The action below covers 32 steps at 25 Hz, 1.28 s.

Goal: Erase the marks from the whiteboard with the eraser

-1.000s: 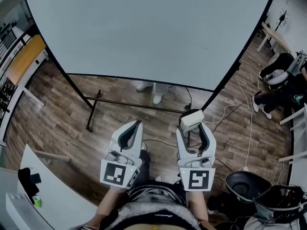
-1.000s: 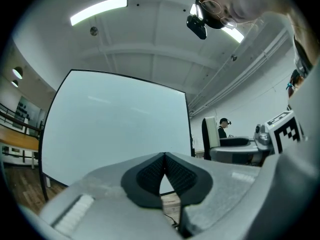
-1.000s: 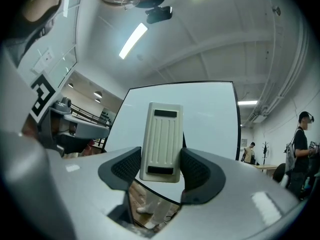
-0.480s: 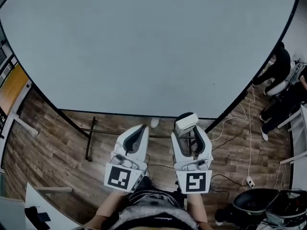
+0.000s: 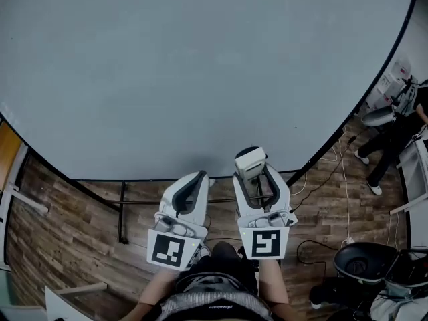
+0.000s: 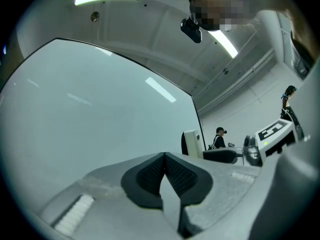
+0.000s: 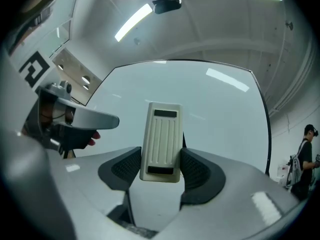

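A big whiteboard (image 5: 200,65) with a thin black frame fills the upper head view; I see no marks on its surface. My right gripper (image 5: 253,174) is shut on a cream ribbed eraser (image 5: 250,160), which stands upright between the dark pads (image 7: 123,168) in the right gripper view, eraser (image 7: 161,141), with the whiteboard (image 7: 210,109) right behind it. My left gripper (image 5: 190,184) hangs beside it, shut with nothing in it; its pads (image 6: 149,174) meet in the left gripper view, whiteboard (image 6: 90,114) ahead.
Wooden floor (image 5: 60,212) lies below the board, crossed by the black stand bars (image 5: 120,209). Cables (image 5: 334,172) run at the right. A dark bin (image 5: 364,263) sits lower right, and a person (image 5: 394,136) stands by the board's right edge.
The whiteboard has grown to fill far more of the head view. Both grippers have come up closer to its lower edge, the right one carrying the eraser.
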Motion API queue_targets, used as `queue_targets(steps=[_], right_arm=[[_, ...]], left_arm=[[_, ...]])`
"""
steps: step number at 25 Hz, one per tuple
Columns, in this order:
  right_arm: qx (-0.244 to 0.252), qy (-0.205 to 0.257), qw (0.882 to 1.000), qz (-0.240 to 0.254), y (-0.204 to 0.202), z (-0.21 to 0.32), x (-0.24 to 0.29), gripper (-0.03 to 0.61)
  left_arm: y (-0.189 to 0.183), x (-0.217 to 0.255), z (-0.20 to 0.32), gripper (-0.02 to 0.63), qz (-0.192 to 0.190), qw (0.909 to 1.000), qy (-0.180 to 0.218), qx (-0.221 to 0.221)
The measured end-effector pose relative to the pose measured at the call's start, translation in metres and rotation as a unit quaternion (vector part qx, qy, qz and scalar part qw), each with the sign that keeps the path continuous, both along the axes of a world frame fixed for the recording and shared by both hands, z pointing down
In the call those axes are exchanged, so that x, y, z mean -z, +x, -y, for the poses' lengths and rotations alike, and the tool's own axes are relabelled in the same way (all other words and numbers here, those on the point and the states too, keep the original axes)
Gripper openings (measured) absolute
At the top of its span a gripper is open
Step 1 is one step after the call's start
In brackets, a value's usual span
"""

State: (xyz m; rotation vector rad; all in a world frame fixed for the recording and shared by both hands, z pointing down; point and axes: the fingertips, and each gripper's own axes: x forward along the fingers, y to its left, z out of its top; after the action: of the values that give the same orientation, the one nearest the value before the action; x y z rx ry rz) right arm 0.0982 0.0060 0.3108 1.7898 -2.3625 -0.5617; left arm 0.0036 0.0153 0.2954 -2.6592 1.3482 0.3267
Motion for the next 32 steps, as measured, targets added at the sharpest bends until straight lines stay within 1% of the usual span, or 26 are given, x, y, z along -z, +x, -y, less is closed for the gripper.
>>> queue_targets(steps=[2, 5, 8, 12, 16, 18, 21, 25, 27, 29, 32], right_arm=[[-0.002, -0.006, 1.0, -0.006, 0.006, 0.007, -0.003, 0.25], [-0.006, -0.006, 1.0, 0.006, 0.017, 0.028, 0.001, 0.25], [-0.004, -0.012, 1.0, 0.009, 0.033, 0.05, 0.012, 0.25], [-0.012, -0.004, 1.0, -0.001, 0.054, 0.075, 0.031, 0.25], [-0.033, -0.007, 0.999, -0.028, 0.085, 0.111, 0.041, 0.25], [-0.038, -0.009, 0.999, -0.032, 0.095, 0.124, 0.041, 0.25], [-0.037, -0.011, 0.999, -0.034, 0.101, 0.131, 0.036, 0.249], [-0.036, -0.006, 0.998, -0.042, 0.102, 0.134, 0.031, 0.247], [-0.033, -0.002, 0.999, -0.036, 0.101, 0.131, 0.03, 0.246], [-0.03, 0.0, 0.999, -0.03, 0.106, 0.127, 0.03, 0.245], [-0.026, -0.008, 0.999, -0.032, 0.112, 0.126, 0.028, 0.244]], left_arm=[[0.005, -0.001, 0.002, 0.003, 0.003, 1.0, 0.004, -0.001], [0.011, -0.003, 0.016, 0.005, 0.009, 0.9999, 0.0, 0.004], [0.02, 0.005, 0.035, 0.005, 0.009, 1.0, -0.001, 0.001], [0.031, 0.018, 0.057, 0.003, 0.015, 0.9999, 0.007, 0.003], [0.057, 0.025, 0.088, 0.005, 0.01, 0.9999, 0.003, 0.001], [0.067, 0.024, 0.096, 0.005, 0.007, 1.0, -0.005, 0.003], [0.075, 0.02, 0.101, 0.005, 0.006, 0.9999, -0.015, 0.002], [0.086, 0.016, 0.108, 0.005, 0.013, 0.9999, -0.008, -0.003], [0.089, 0.011, 0.109, 0.005, 0.01, 0.9998, -0.019, -0.003], [0.097, 0.008, 0.107, 0.005, 0.008, 0.9996, -0.025, -0.011], [0.113, 0.007, 0.108, 0.005, 0.014, 0.9994, -0.02, -0.025]])
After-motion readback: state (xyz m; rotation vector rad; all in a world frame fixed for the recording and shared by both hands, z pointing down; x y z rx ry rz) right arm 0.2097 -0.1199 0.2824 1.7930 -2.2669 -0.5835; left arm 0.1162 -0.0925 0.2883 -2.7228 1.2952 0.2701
